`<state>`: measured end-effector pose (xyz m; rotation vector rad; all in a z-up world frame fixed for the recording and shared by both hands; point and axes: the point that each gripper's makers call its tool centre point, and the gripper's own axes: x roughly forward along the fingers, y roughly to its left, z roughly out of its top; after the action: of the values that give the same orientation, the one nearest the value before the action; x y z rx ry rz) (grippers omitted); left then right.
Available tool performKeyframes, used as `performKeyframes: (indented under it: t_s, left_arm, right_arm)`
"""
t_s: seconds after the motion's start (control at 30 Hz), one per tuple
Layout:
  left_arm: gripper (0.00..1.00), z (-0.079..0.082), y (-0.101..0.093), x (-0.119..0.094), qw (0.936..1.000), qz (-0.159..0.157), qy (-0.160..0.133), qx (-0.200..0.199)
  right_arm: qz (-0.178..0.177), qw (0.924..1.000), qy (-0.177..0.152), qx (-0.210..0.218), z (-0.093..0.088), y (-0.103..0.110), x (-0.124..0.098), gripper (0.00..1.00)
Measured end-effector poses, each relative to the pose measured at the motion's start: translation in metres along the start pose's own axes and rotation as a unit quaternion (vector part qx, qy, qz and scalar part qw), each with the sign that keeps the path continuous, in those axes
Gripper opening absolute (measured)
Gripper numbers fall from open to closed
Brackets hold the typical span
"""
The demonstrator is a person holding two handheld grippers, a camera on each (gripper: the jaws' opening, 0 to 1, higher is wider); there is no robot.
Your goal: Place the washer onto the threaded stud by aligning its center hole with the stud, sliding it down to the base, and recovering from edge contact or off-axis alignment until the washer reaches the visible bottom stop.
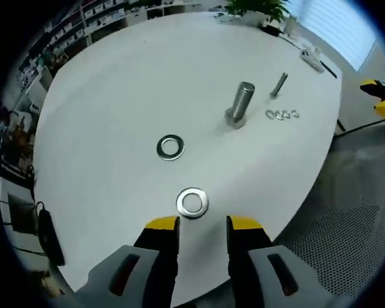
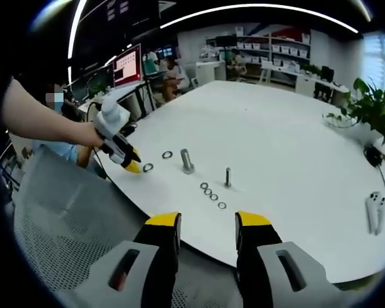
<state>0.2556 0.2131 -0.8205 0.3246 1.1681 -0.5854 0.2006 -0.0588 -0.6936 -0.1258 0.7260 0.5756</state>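
L gripper (image 1: pixel 203 223) sits low in the left gripper view, yellow-tipped jaws apart w/ a clear gap, nothing between them; it hovers at the near edge of the white table (image 1: pixel 115 115). Just ahead of the tips lies a washer (image 1: pixel 192 203), flat on the tabletop, not gripped. A second washer (image 1: pixel 171 147) lies further in, a bit left. Right of that, the large threaded stud (image 1: pixel 239 104) stands upright on its hex base, bare, no washer on it. Further right a thinner stud (image 1: pixel 279 84) stands, w/ a row of small washers (image 1: pixel 282 115) beside it. In the right gripper view, the L gripper (image 2: pixel 132 165) shows at left, held in a person's hand (image 2: pixel 90 133). R gripper (image 2: pixel 207 223) is off the table's near edge, jaws wide apart, empty, well back from the stud (image 2: pixel 187 160).
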Motion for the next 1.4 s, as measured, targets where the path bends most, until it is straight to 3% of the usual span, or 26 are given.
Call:
performKeyframes:
  t_s: [0.13, 0.73, 0.9, 1.2, 1.4]
  left_arm:
    - [0.30, -0.002, 0.001, 0.006, 0.9999, -0.003, 0.011, -0.008]
    - [0.25, 0.007, 0.008, 0.021, 0.9989, 0.010, 0.033, 0.033]
    - [0.24, 0.007, 0.008, 0.022, 0.9969, 0.015, 0.054, 0.056]
    - [0.23, 0.008, 0.009, 0.024, 0.9933, 0.008, 0.097, 0.061]
    - [0.24, 0.008, 0.009, 0.023, 0.9924, 0.004, 0.105, 0.064]
  right_arm:
    - [-0.002, 1.0000, 0.001, 0.002, -0.001, -0.001, 0.000, 0.36]
    - [-0.007, 1.0000, 0.004, 0.004, -0.002, -0.004, 0.000, 0.36]
    - [-0.008, 0.9999, 0.003, 0.005, -0.002, -0.005, 0.000, 0.36]
    - [-0.010, 0.9999, 0.004, 0.006, -0.002, -0.005, 0.000, 0.35]
    - [-0.010, 0.9999, 0.003, 0.007, -0.002, -0.005, 0.000, 0.35]
